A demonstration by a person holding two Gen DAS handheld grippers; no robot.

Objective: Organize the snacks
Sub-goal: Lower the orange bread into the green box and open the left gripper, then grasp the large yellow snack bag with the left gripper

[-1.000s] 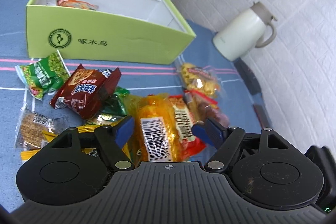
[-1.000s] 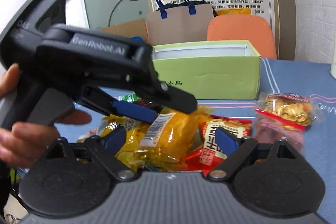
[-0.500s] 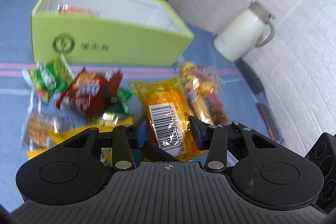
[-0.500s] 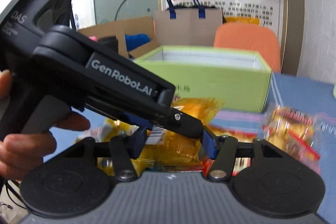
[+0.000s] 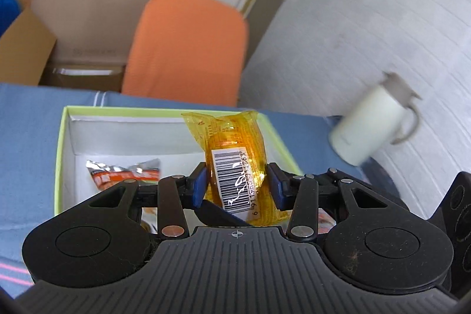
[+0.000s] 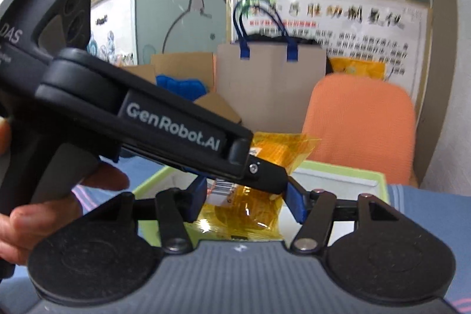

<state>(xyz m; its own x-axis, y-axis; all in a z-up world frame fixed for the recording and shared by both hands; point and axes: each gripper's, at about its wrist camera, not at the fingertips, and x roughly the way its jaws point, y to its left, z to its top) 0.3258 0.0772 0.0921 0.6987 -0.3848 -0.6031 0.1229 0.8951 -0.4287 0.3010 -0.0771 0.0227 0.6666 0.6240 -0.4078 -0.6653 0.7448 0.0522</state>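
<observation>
The right tongs (image 6: 245,205) are pinching a crinkly yellow-orange plastic snack packet (image 6: 250,214) between blue pads, having just loosened a little. The black left tongs (image 6: 265,175), held by a hand (image 6: 44,211), are crossing in front, gripping the same packet above a light-green cardboard box (image 6: 338,175).

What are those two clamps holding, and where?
Both hold one yellow-orange plastic snack packet: left hand-held gripper at its barcoded middle, right hand-held gripper lower down.

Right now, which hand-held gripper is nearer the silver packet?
Left. Left hand-held gripper, jaws just closed on the yellow packet, hangs beside the silver packet; the right hand-held gripper, jaws just eased open, grips from farther right.
</observation>
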